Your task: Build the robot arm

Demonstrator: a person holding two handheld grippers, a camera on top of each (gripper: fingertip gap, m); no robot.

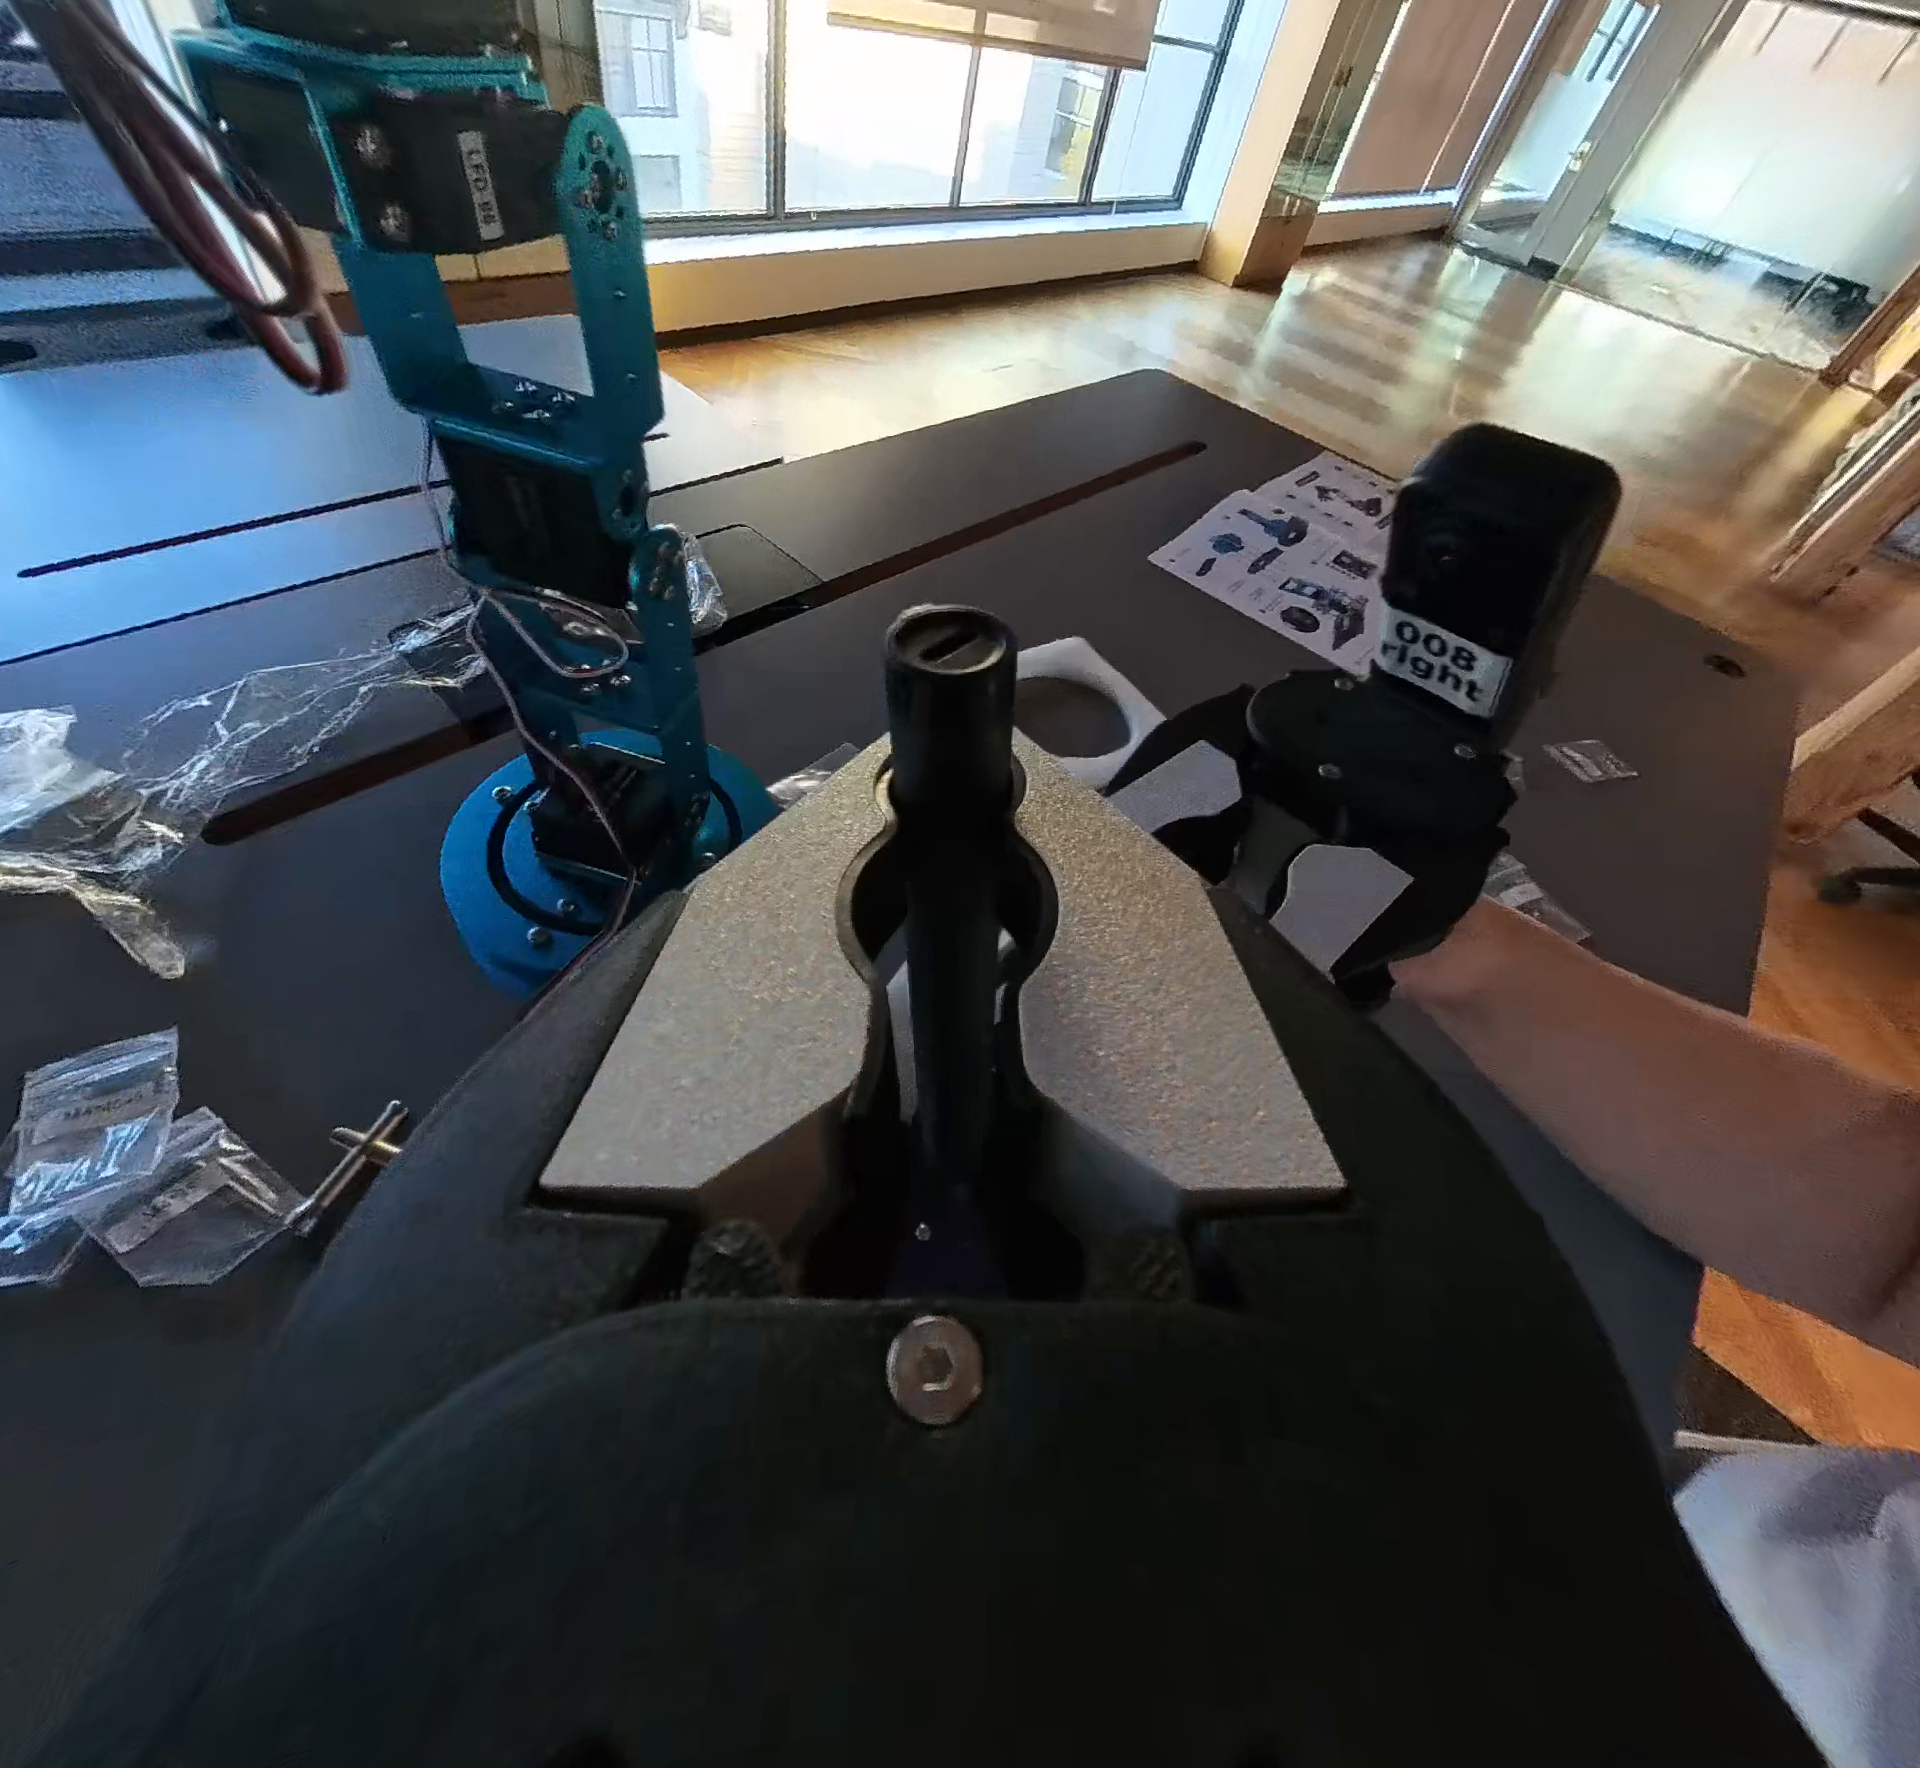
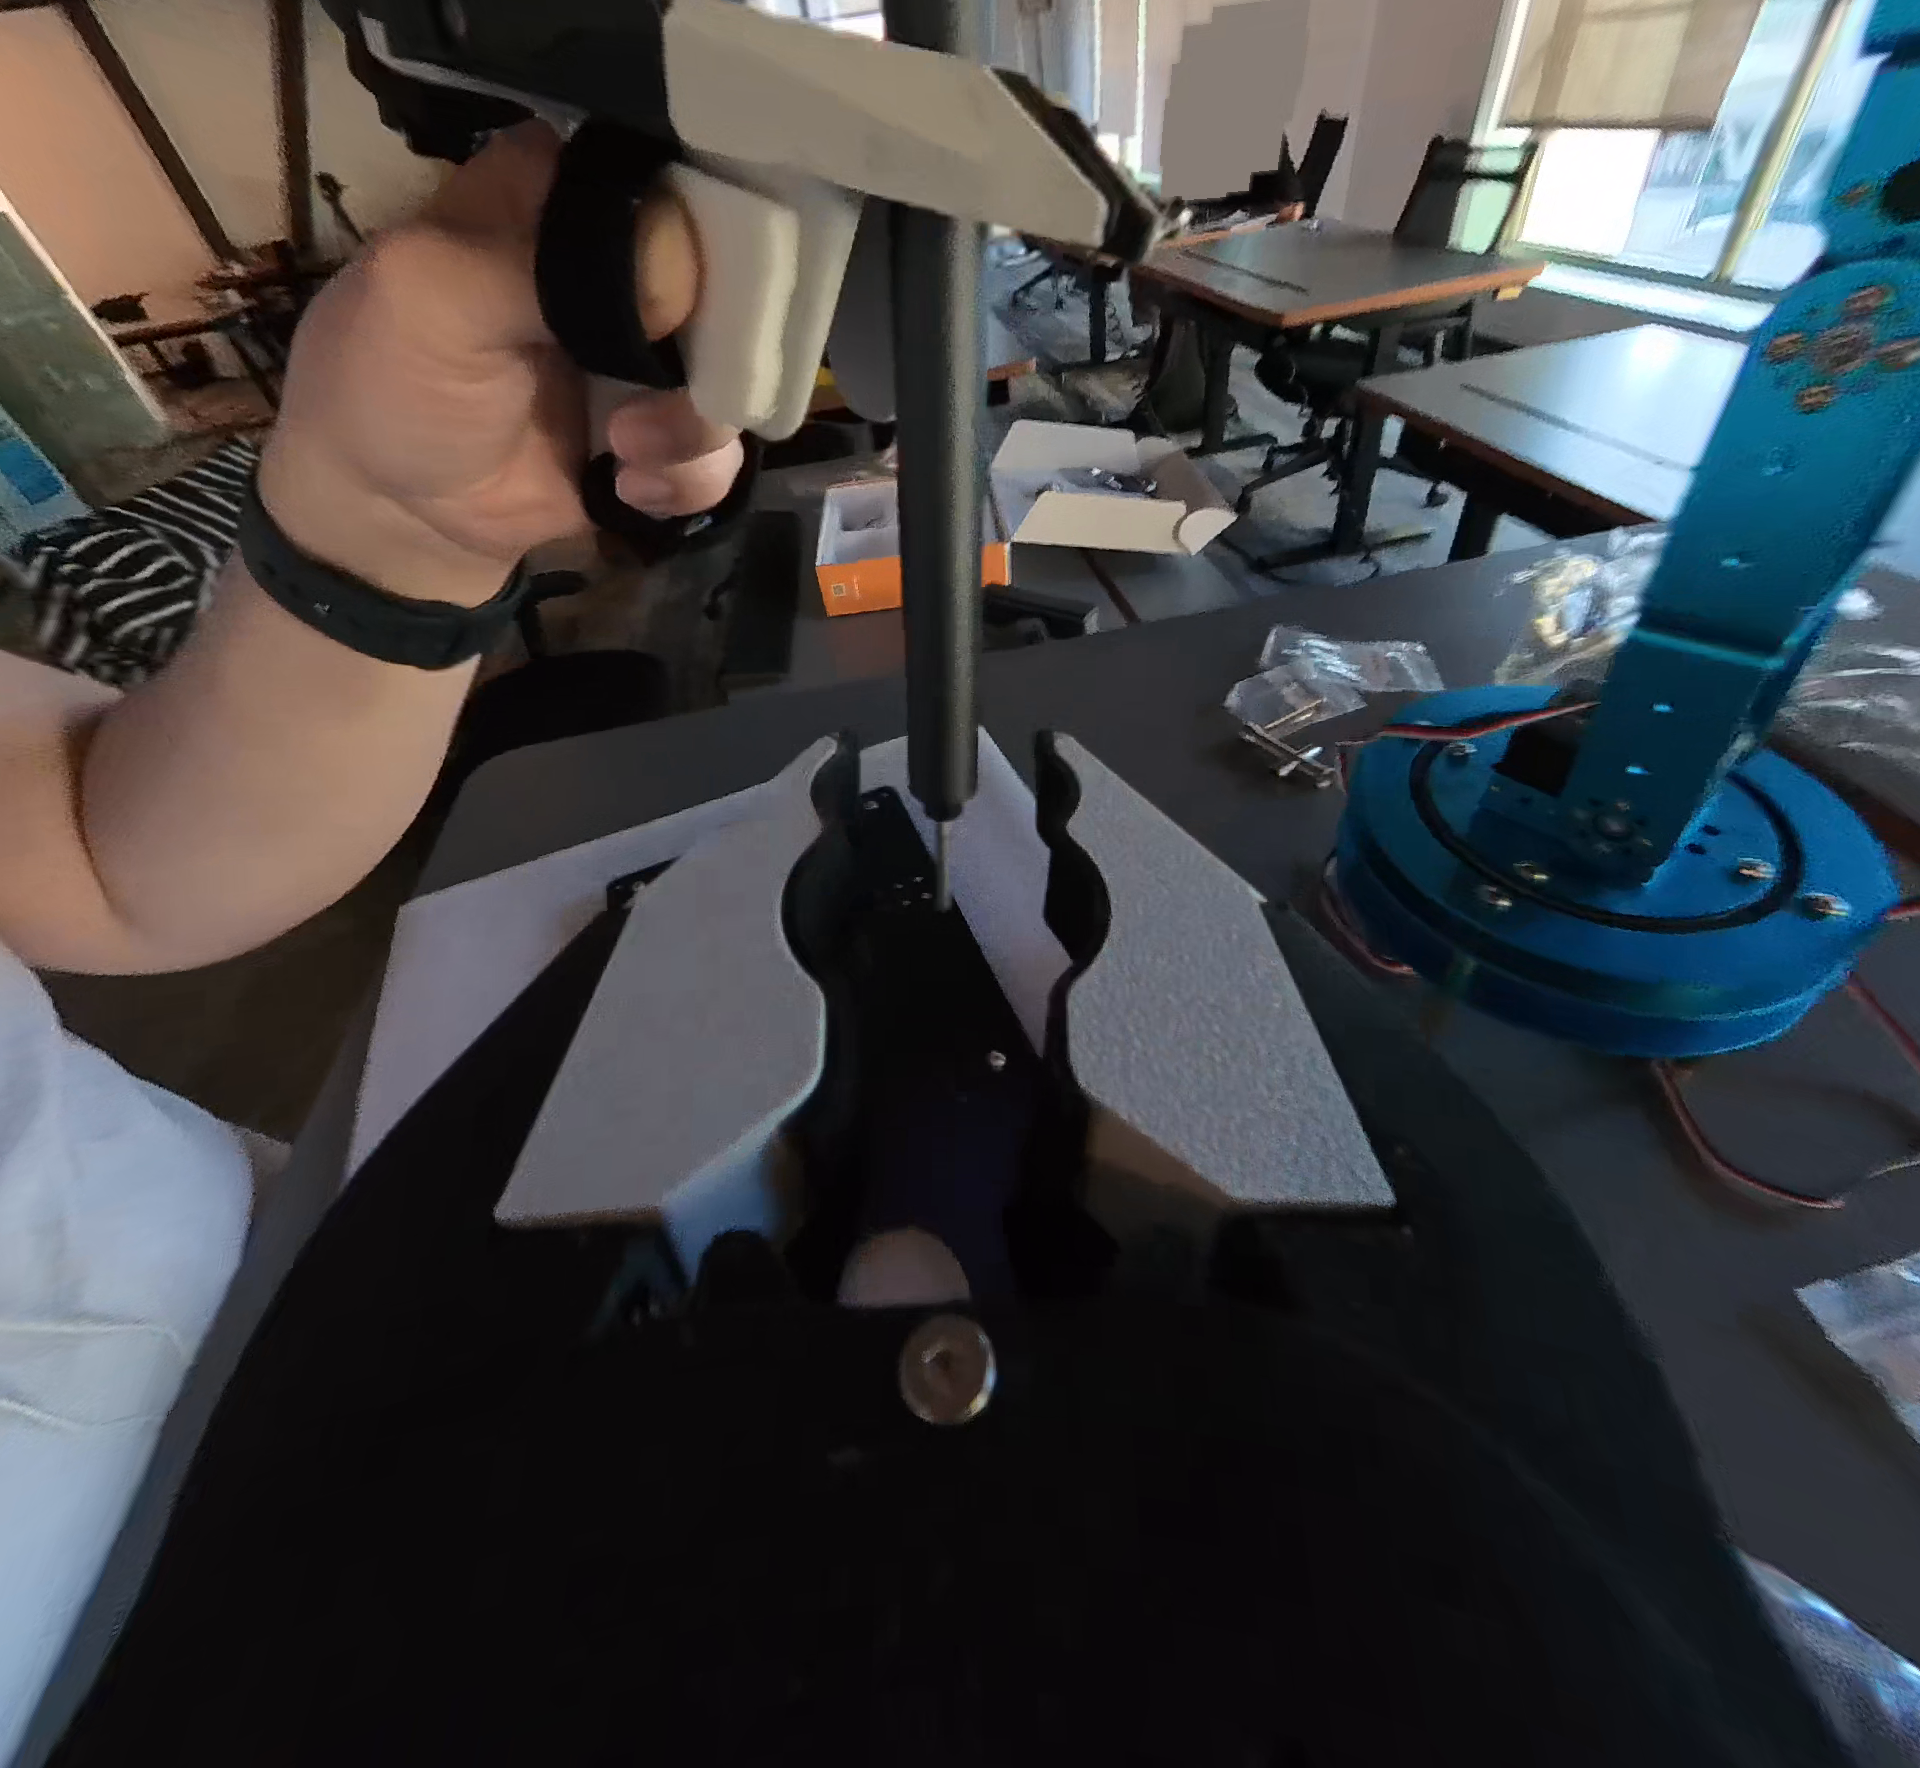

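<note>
You are in an open-plan office used as a robotics workspace. Tall windows [image 1: 883, 35] with roller blinds sit at 12 o'clock, glass-walled rooms [image 1: 1766, 129] at 2 o'clock over a polished wood floor [image 1: 1351, 347]. Rows of dark desks [image 2: 1340, 274] and office chairs [image 2: 1309, 368] stand at 1 o'clock. On your tabletop [image 1: 1039, 492], a blue robot-arm kit [image 1: 582, 575] rises at 11 o'clock amid parts bags [image 1: 94, 1157].

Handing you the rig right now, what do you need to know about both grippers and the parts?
Left gripper: shut on the black screwdriver, held upright.
Right gripper: fingers closed on a black bracket over a white foam sheet.
The screwdriver tip sits on the bracket's upper end.
The blue robot arm stands on the table, to the right of the right gripper. Bags of hardware lie behind it.
</note>
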